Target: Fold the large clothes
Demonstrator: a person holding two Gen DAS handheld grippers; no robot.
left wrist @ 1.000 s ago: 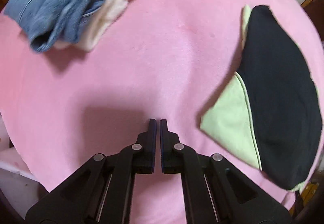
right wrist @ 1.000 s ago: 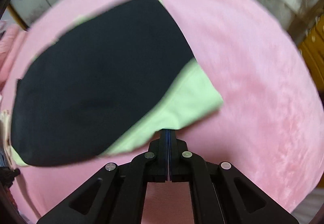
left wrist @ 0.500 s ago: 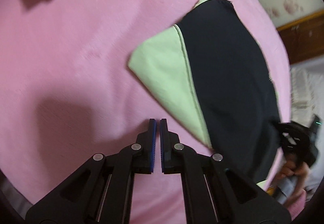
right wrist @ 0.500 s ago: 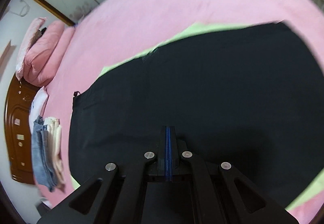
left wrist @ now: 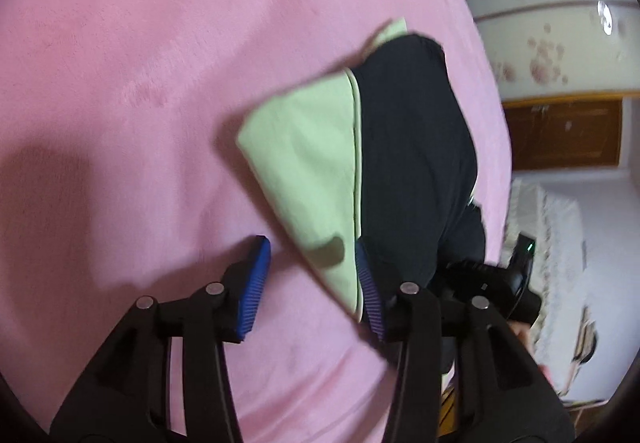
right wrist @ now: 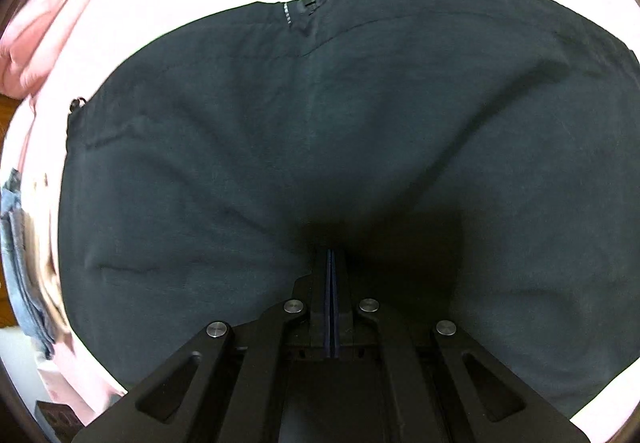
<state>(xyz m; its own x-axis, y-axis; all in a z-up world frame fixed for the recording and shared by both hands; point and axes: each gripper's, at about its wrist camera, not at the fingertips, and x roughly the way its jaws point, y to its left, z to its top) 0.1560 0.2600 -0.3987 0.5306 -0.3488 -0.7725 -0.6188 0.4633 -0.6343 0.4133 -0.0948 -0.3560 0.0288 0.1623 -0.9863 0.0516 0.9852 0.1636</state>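
The black-and-green garment (left wrist: 416,147) lies spread on the pink bed (left wrist: 160,83), and the step in hand looks like lining up a grasp for the next fold. In the left wrist view the left gripper (left wrist: 314,275) hangs over the near green corner (left wrist: 312,163), which points toward 9 o'clock of the garment. Its jaws have just been opening and stand spread, one blue pad (left wrist: 254,283) over bare bedding at 7 o'clock of the corner, the other at the seam where green meets black. The green edge lies between them, but the pads do not press on it, so nothing is held.

The right gripper (right wrist: 330,267) is pressed together, its tips against or just over the black fabric (right wrist: 320,123). I cannot tell whether a pinch of cloth sits between the pads.

My reading is that the next move calls for the left gripper to come down, close on the green edge, and lift it together with whatever the right gripper manages, so that the fold carries over evenly without dragging the lower layer.

The left view alone shows the green lining, the garment's place toward 3 o'clock on the bed, and the right gripper's handle with a hand (left wrist: 524,331) at 4 o'clock. The right view alone shows the zipper pull (right wrist: 308,1) at 12 o'clock, soft creases in the black cloth, and a stack of folded clothes (right wrist: 24,263) at 9 o'clock.
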